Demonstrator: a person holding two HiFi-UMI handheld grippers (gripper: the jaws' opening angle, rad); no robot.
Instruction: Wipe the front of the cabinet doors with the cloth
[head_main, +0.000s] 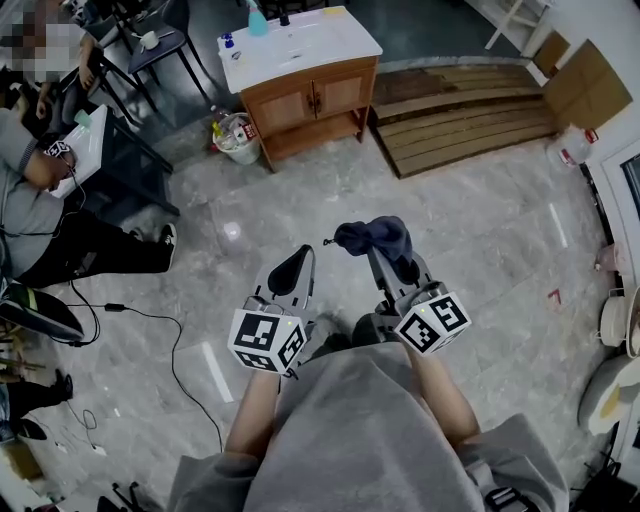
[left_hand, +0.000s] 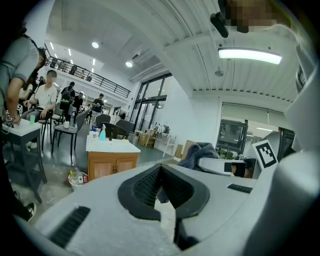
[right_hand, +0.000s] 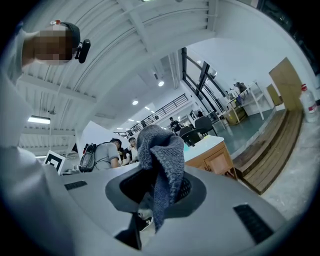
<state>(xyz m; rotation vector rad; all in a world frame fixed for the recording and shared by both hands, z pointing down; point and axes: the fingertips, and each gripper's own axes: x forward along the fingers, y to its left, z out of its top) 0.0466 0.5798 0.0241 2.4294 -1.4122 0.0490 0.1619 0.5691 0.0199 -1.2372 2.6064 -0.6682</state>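
Two grippers are in our hands, held side by side over the grey marbled floor (head_main: 480, 230); our right gripper (head_main: 390, 262) is pinching a dark blue-grey cloth (head_main: 373, 236), which bunches above the jaws and droops down between them; our left gripper (head_main: 292, 264) has its jaws pressed together on nothing. We stand well apart from the wooden cabinet (head_main: 310, 100), which sits toward the far edge of the floor under a white top (head_main: 310, 45), its two doors shut and facing us; a white bucket (head_main: 238, 142) stands just beside its left corner; wooden boards (head_main: 470, 120) lie on the floor at its right side.
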